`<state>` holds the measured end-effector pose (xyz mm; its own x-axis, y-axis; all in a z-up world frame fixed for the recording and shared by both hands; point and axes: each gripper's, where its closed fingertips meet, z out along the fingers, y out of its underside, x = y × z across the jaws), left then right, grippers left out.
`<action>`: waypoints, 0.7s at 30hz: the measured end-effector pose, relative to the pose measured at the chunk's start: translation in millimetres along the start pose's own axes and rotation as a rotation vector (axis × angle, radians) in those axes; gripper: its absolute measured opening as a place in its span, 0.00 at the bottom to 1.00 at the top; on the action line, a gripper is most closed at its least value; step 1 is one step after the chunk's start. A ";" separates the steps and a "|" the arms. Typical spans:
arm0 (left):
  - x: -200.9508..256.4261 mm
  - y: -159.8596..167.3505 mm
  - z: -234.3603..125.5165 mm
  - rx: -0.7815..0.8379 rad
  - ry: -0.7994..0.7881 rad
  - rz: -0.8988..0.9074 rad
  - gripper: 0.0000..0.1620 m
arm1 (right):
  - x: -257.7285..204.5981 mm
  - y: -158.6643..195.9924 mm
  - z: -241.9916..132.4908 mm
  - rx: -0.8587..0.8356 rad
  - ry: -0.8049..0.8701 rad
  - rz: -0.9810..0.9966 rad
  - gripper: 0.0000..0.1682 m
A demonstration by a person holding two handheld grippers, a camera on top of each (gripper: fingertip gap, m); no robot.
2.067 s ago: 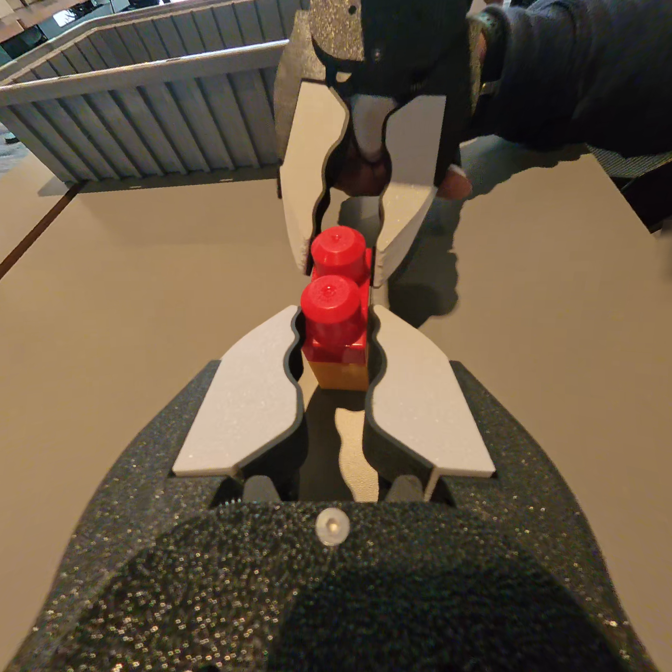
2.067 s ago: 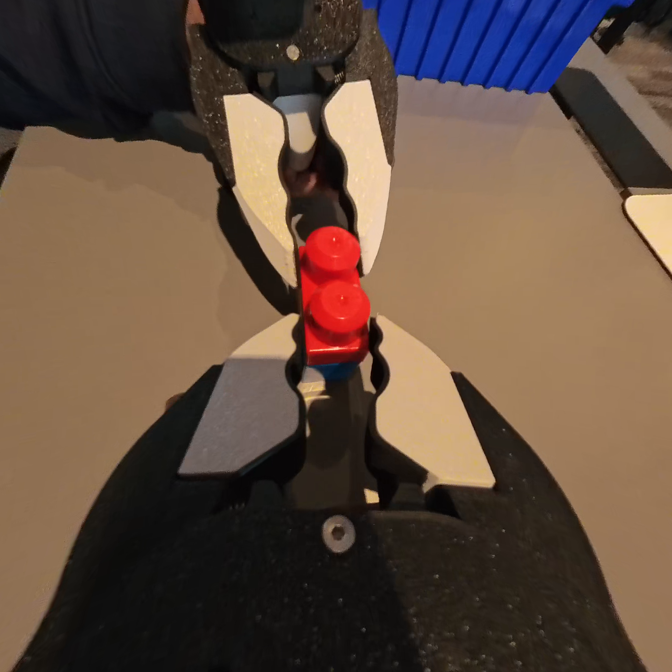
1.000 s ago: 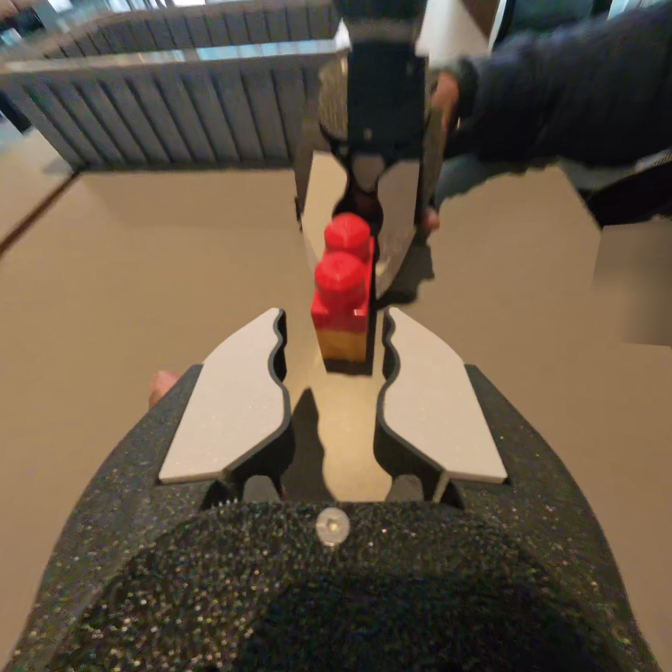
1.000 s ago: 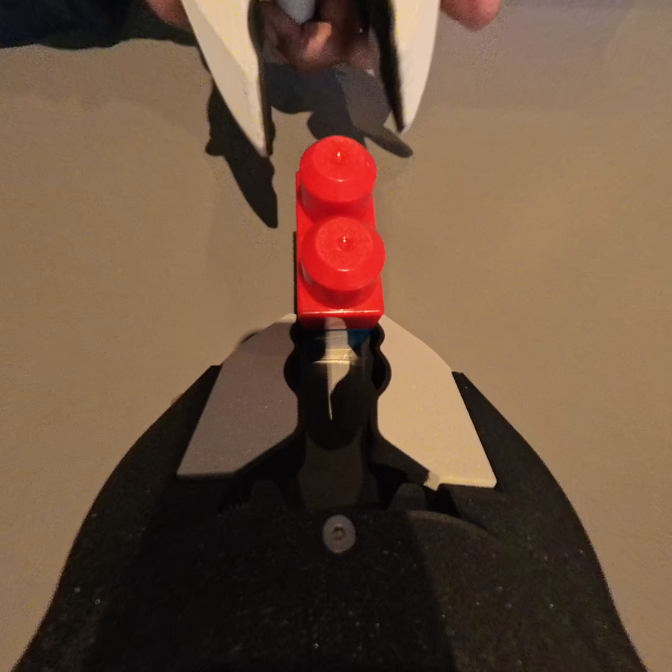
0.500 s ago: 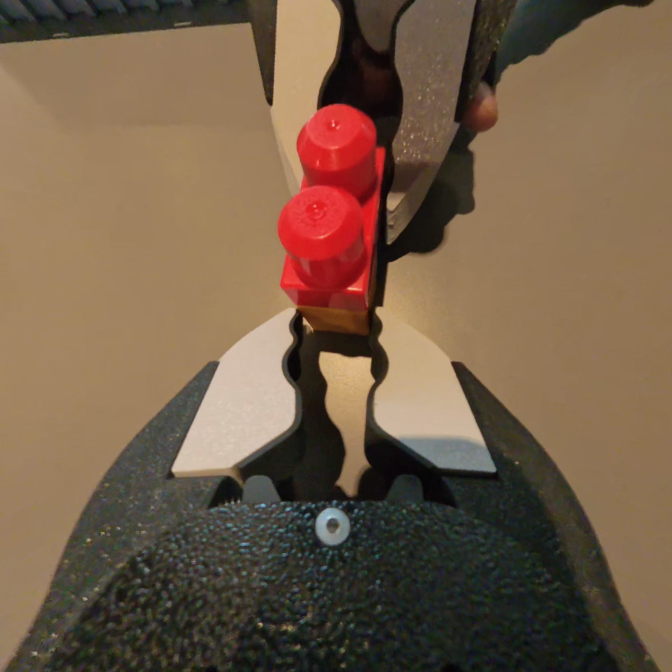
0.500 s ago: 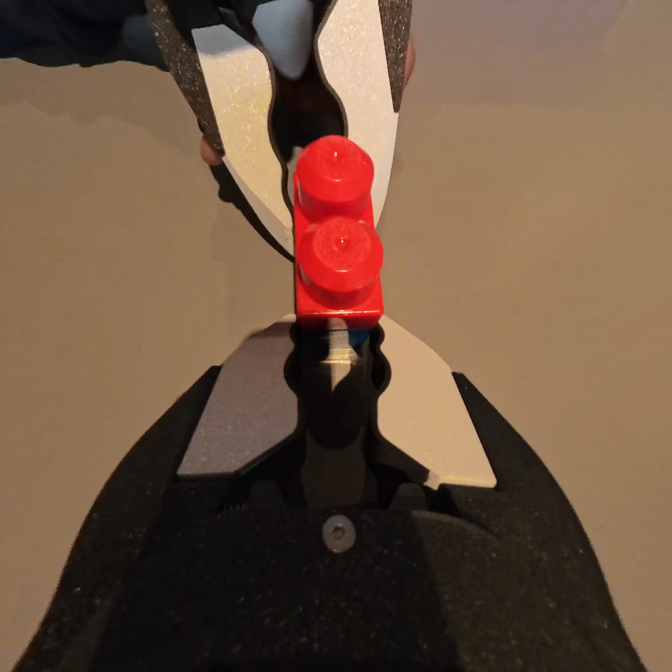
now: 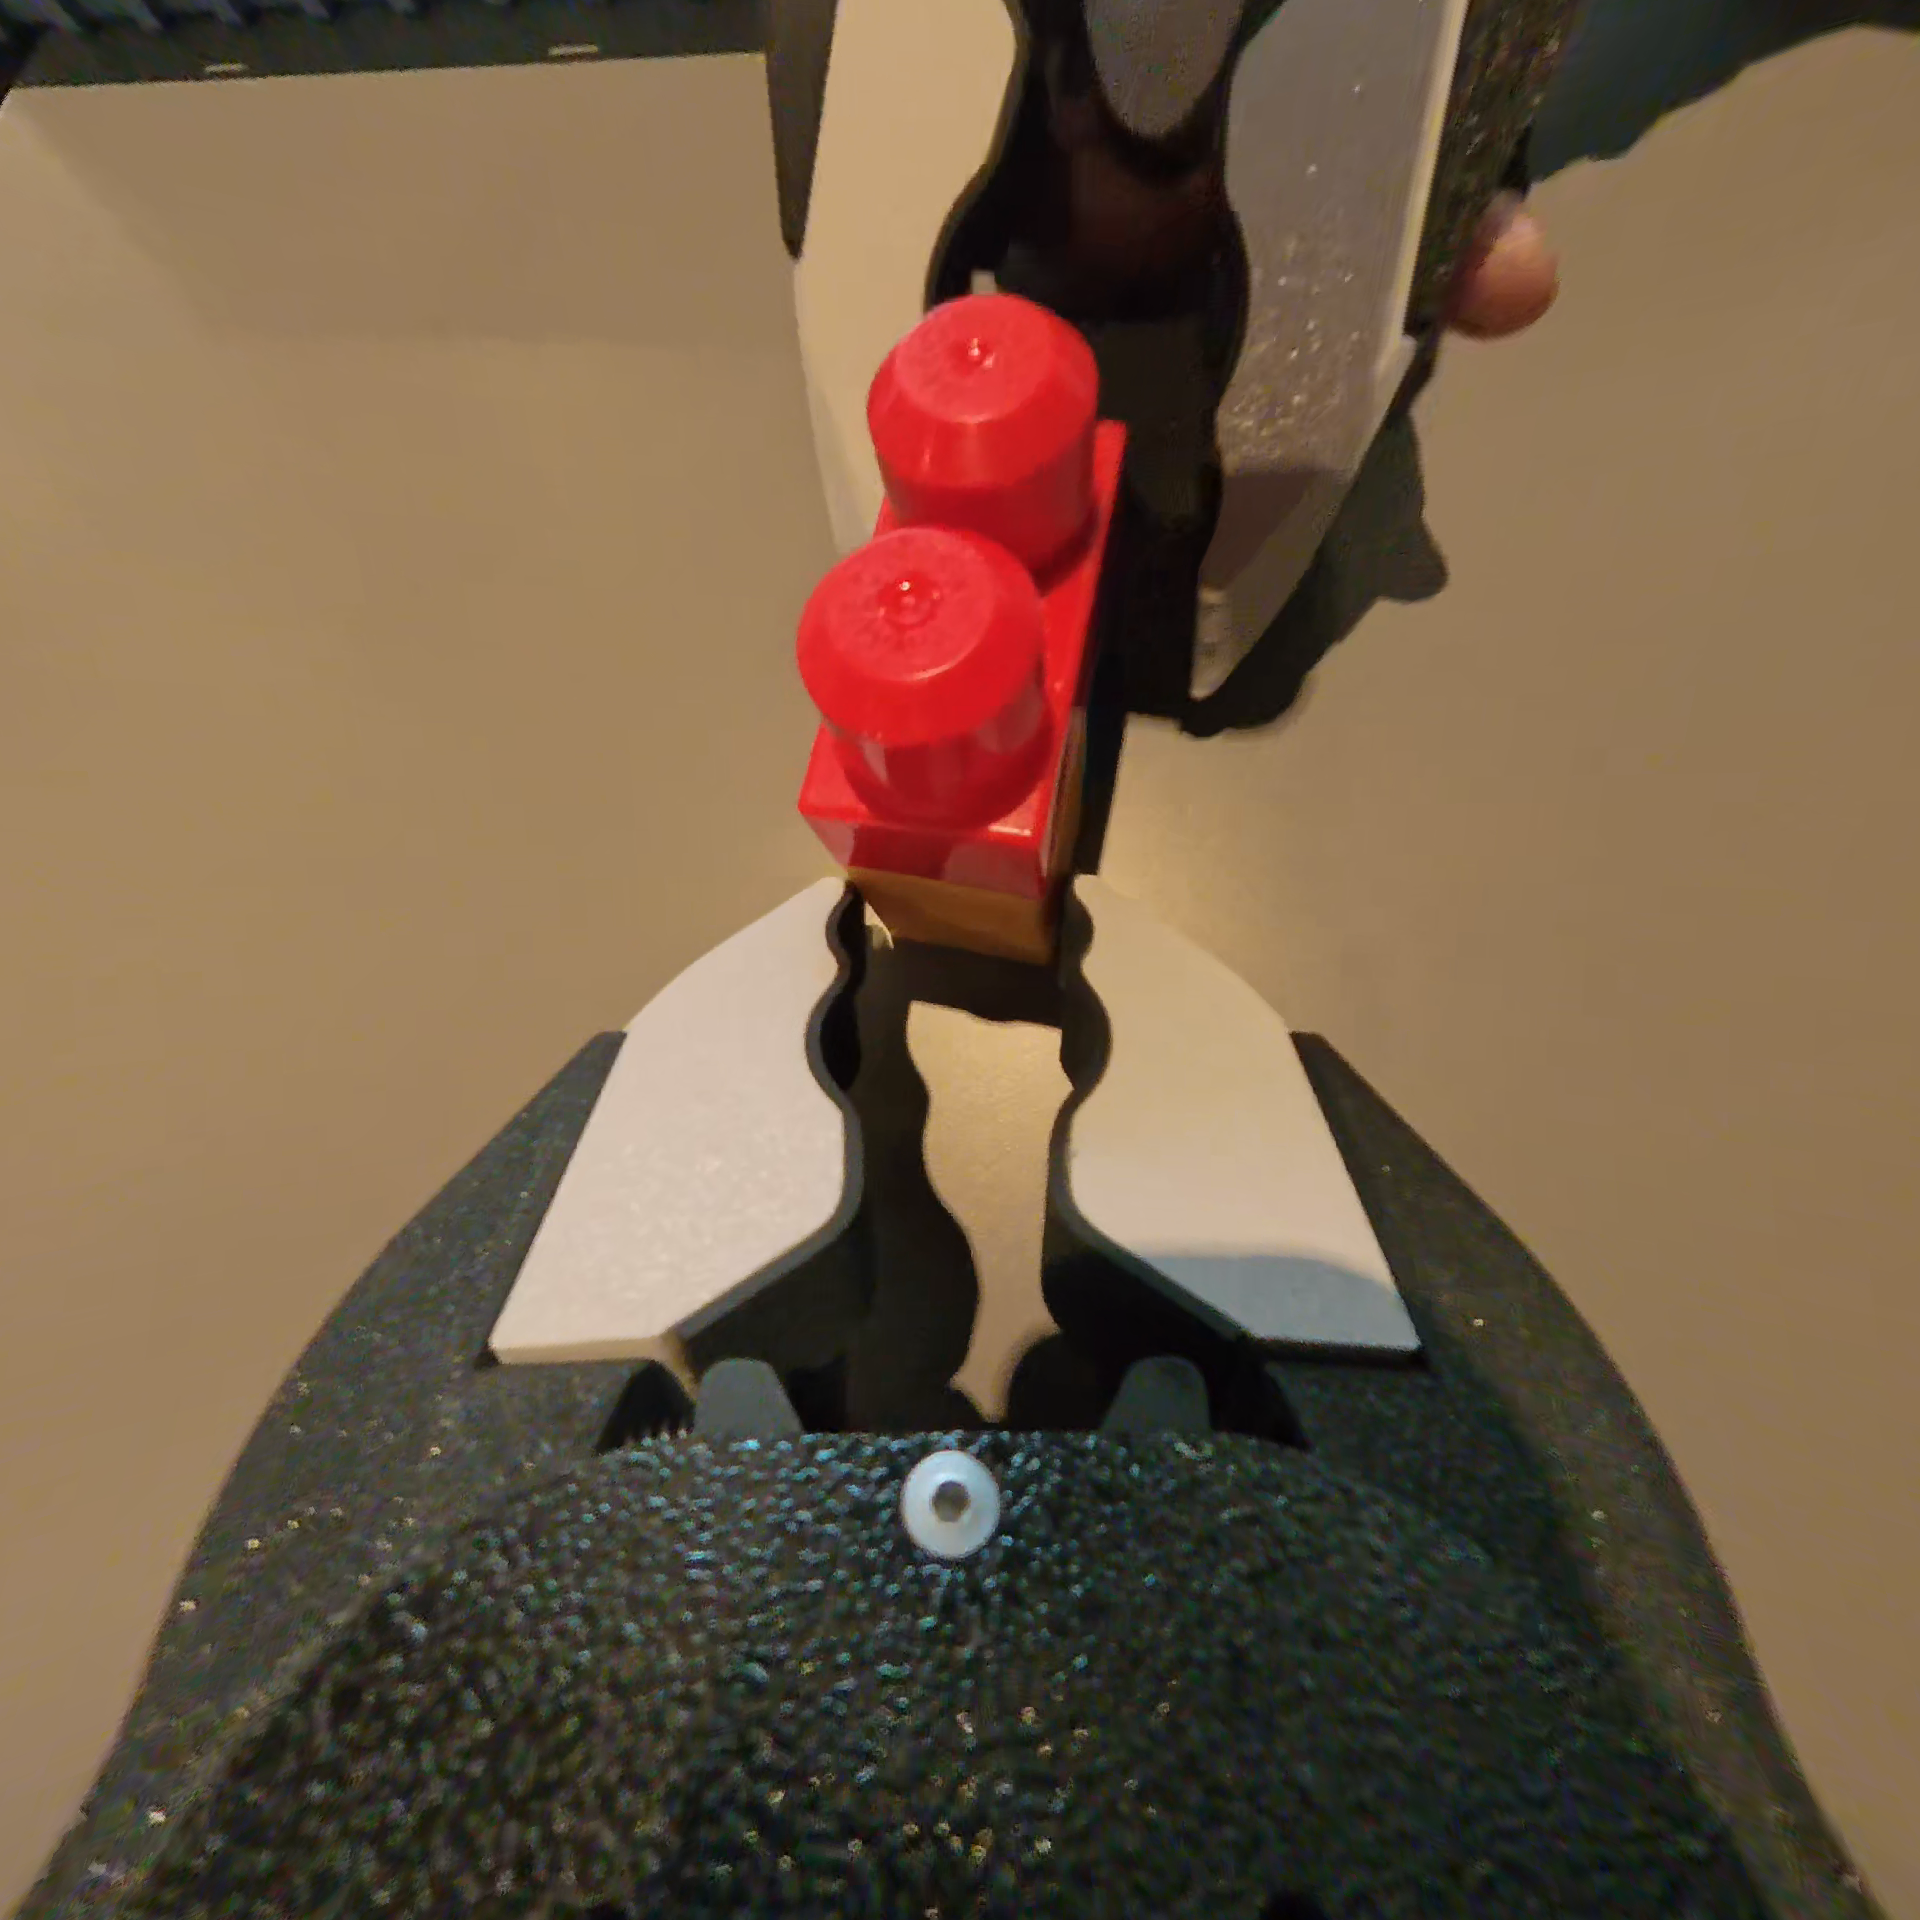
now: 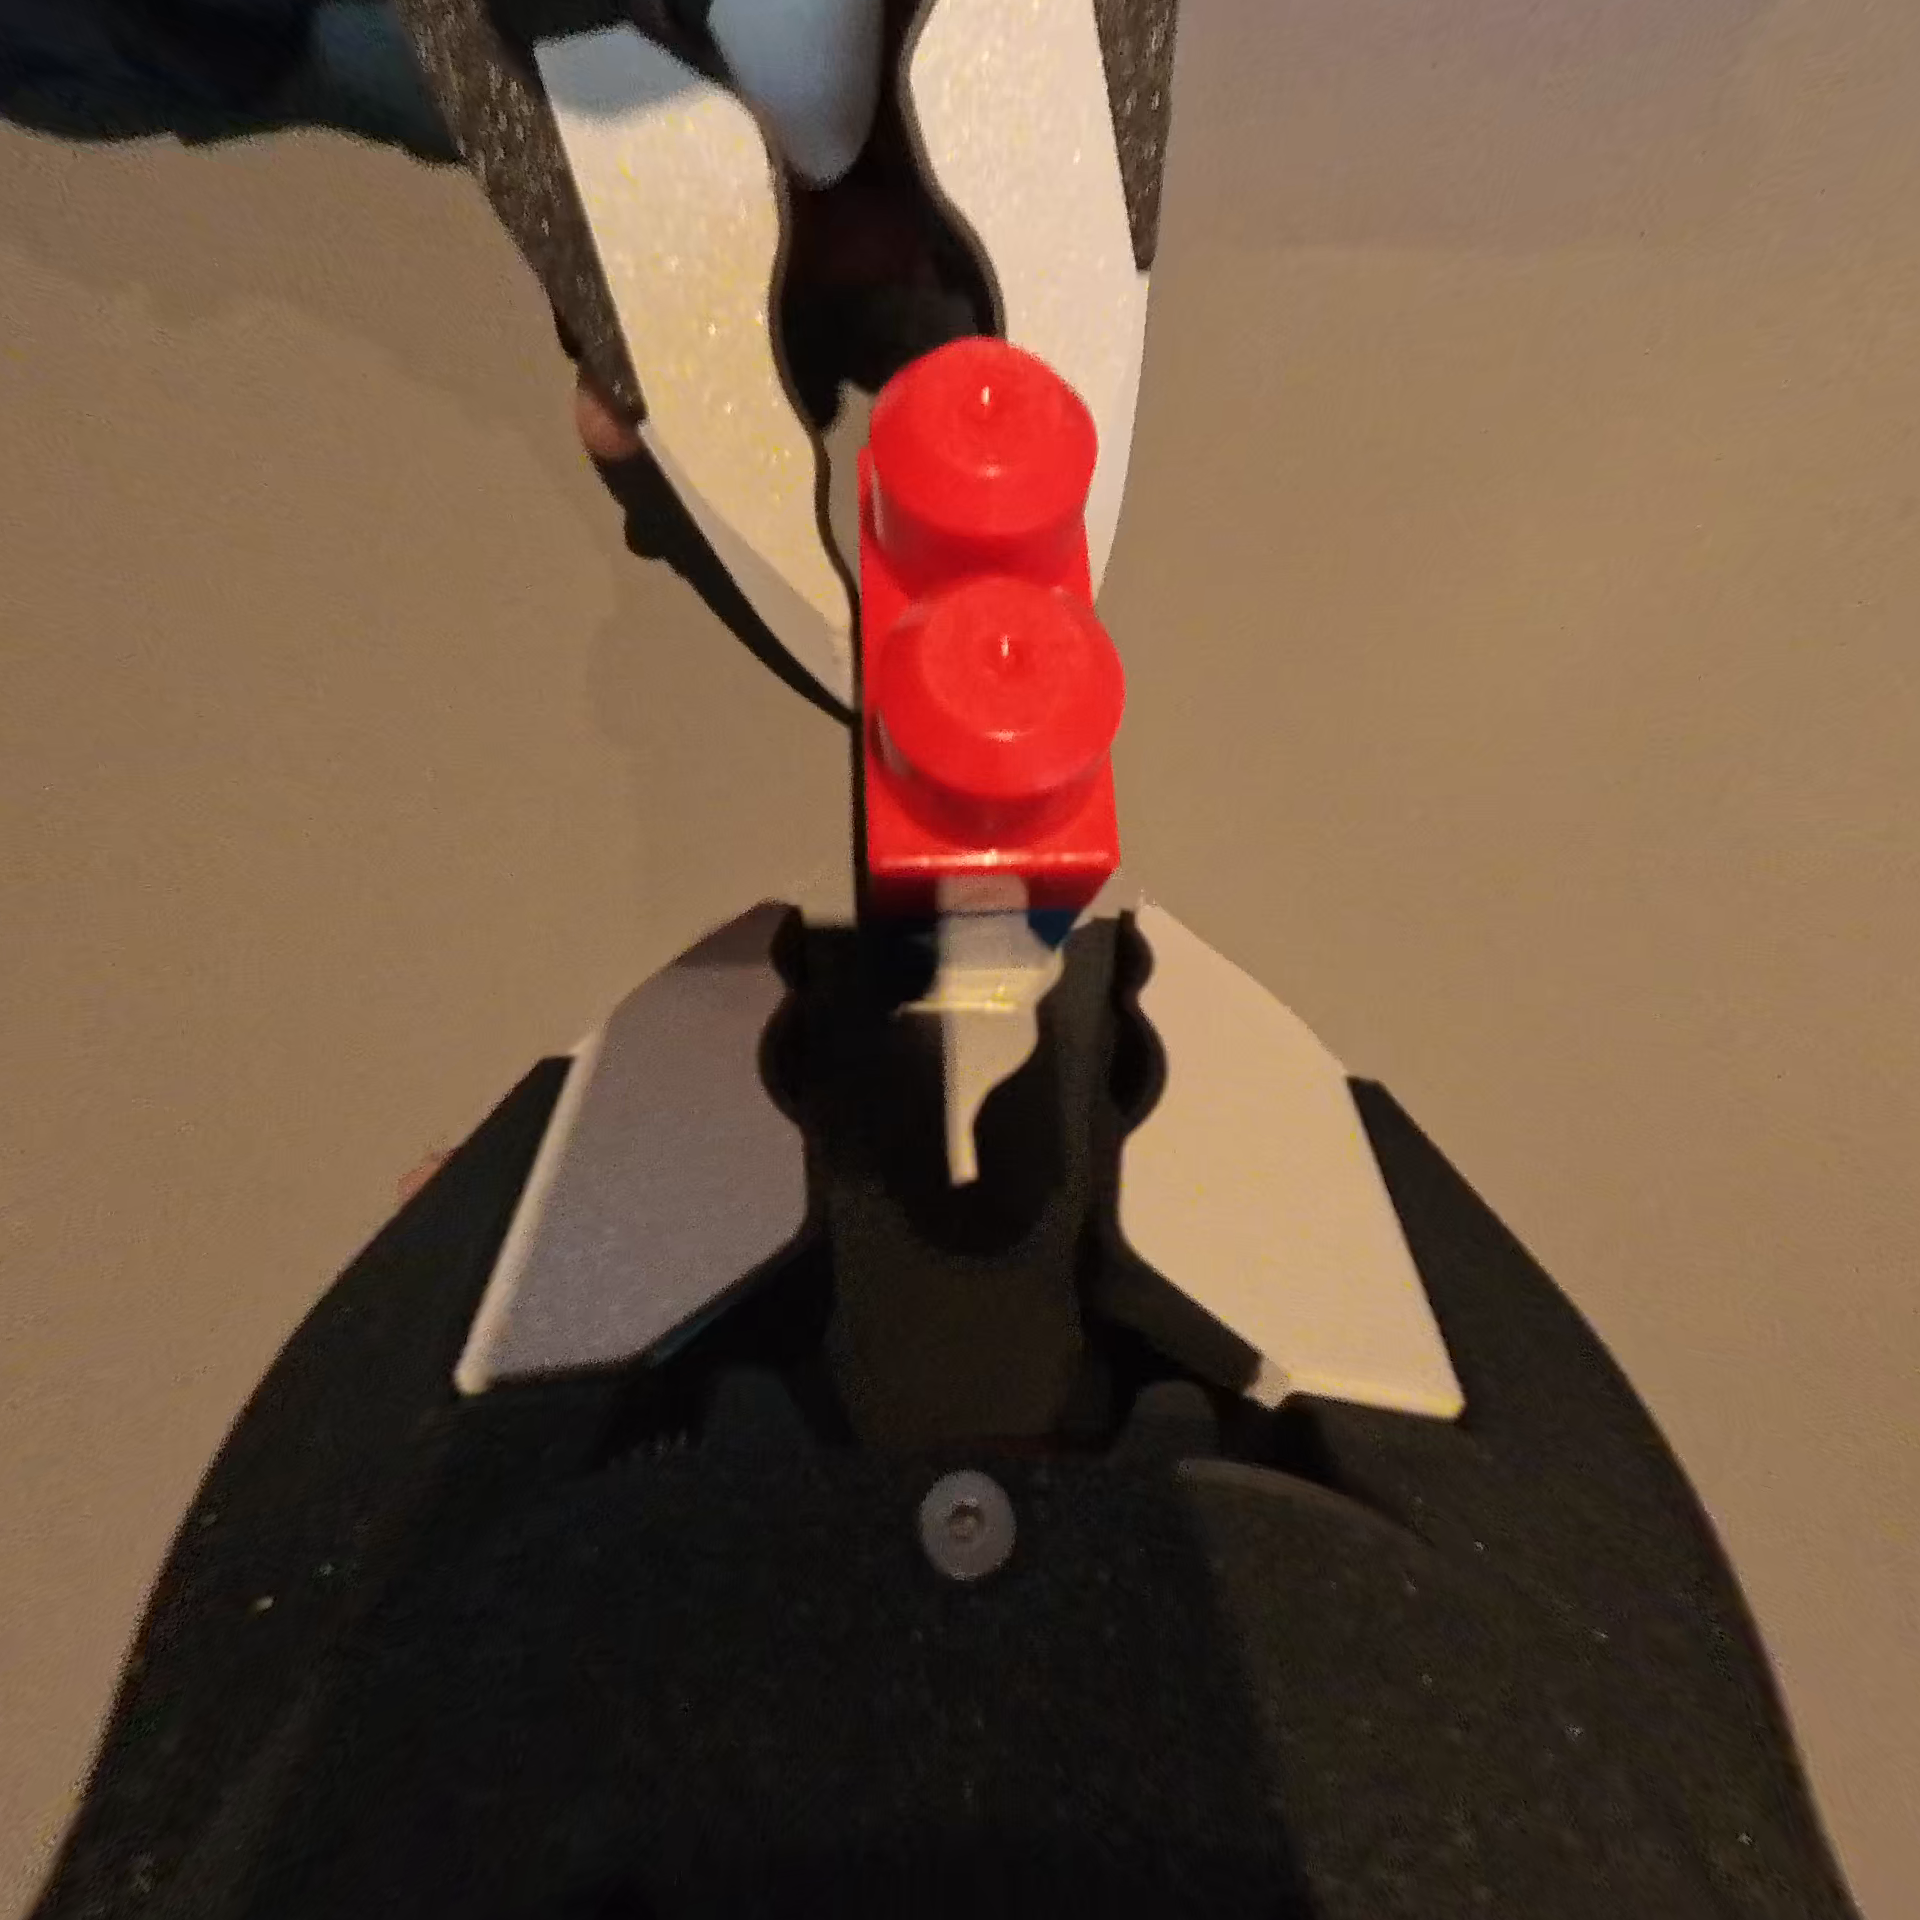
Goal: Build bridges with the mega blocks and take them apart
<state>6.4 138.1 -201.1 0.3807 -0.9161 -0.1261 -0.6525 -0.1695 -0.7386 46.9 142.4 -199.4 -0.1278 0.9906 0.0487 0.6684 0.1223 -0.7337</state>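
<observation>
A red two-stud block sits on a yellow block at the end nearer my left gripper, and on a blue block at the end nearer my right gripper. My left gripper is shut on the yellow block. My right gripper is shut on the blue block, which is mostly hidden under the red block. The two grippers face each other across the stack. The right gripper's fingers show beyond the red block in the left wrist view. The left gripper's fingers show in the right wrist view.
The stack is over a plain tan table. A dark ribbed partition runs along the table's far edge. A person's fingertip shows beside the right gripper. Some 5 centimeters of space lies between my two pairs of fingers. It is some 30 centimeters from my right tips to the dark ribbed partition.
My left gripper has moved forward to the stack and closed from wide open onto the yellow block. My right gripper has kept its hold and barely moved.
</observation>
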 end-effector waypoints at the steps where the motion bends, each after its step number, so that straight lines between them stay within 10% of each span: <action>1: 0.4 0.0 -0.1 0.001 0.002 0.000 0.21 | 0.3 2.3 -3.1 -0.006 0.005 -0.014 0.38; 6: 2.4 -1.5 1.4 0.001 0.015 -0.001 0.21 | 3.7 -40.4 -24.2 0.197 0.019 0.009 0.34; 21: 4.6 -3.2 3.7 -0.031 -0.003 -0.005 0.21 | -1.0 -40.8 -4.6 0.044 0.051 0.005 0.22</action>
<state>12.7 135.8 -201.7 0.3854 -0.9143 -0.1246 -0.6705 -0.1847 -0.7186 23.0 136.6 -166.4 -0.0860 0.9932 0.0789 0.6361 0.1157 -0.7628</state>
